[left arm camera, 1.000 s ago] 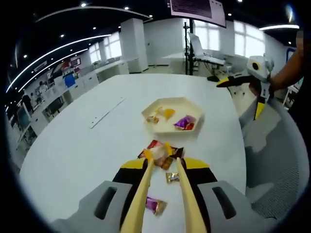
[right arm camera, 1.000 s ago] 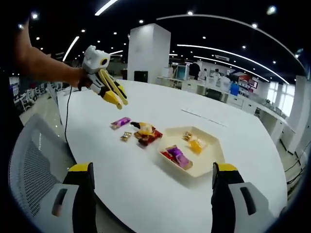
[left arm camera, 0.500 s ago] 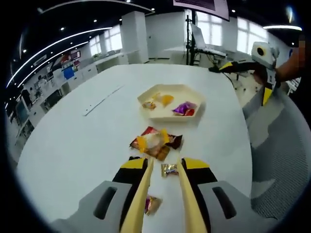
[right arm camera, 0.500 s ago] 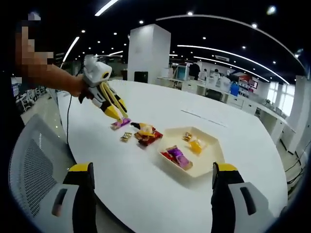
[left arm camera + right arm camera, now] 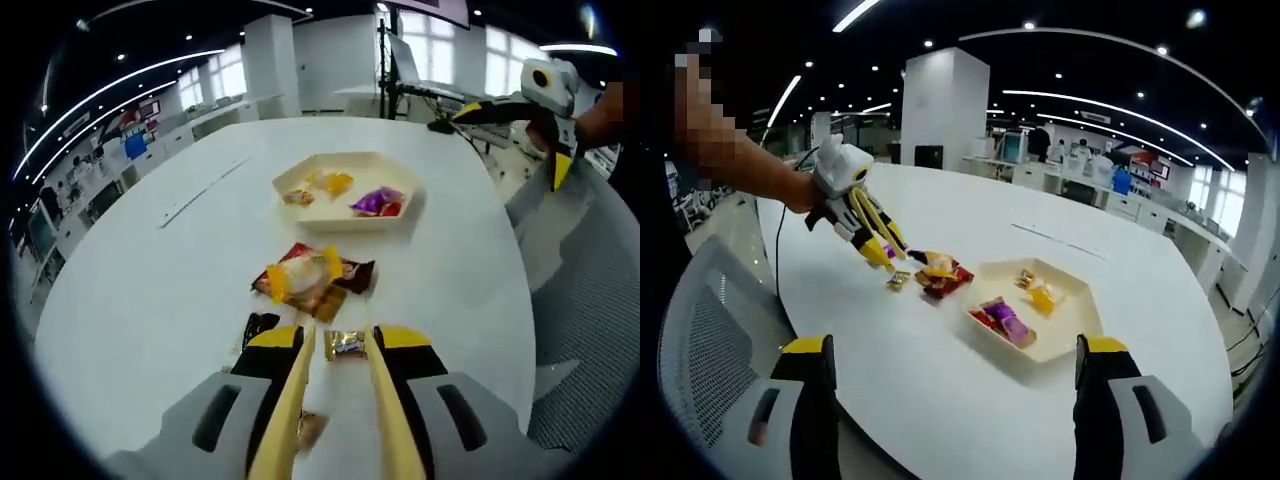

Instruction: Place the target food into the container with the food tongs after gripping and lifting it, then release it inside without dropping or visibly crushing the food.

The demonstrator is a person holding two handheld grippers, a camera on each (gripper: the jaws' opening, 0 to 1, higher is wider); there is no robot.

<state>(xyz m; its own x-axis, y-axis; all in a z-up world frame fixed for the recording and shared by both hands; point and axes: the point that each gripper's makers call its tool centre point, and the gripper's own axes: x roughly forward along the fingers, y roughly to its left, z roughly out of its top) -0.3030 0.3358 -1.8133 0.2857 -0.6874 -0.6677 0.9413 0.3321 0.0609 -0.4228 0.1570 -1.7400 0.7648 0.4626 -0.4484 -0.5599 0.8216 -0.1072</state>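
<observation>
Wrapped snacks lie on a white round table [image 5: 150, 290]. A pile [image 5: 312, 276] with an orange-ended packet and a red one sits ahead of my left gripper [image 5: 338, 338]. Its long yellow tong fingers [image 5: 300, 380] stand open, their tips either side of a small gold candy [image 5: 346, 345]. A cream hexagonal tray [image 5: 300, 212] further on holds a purple packet [image 5: 372, 200] and orange ones. In the right gripper view, a hand holds the left gripper [image 5: 886, 258] low over the gold candy [image 5: 898, 281], left of the tray [image 5: 1064, 350]. My right gripper [image 5: 955, 350] is wide open and holds nothing.
A dark packet [image 5: 258, 327] lies left of the tongs, and another candy [image 5: 306, 430] lies under them. The right gripper [image 5: 545, 100] hovers off the table's right edge. A mesh chair [image 5: 700, 340] stands by the near edge. A thin strip [image 5: 200, 192] lies on the far left.
The left gripper has drawn back from the snack pile and dropped toward the table, so its tips now flank the small gold candy. The right gripper has stayed put.
</observation>
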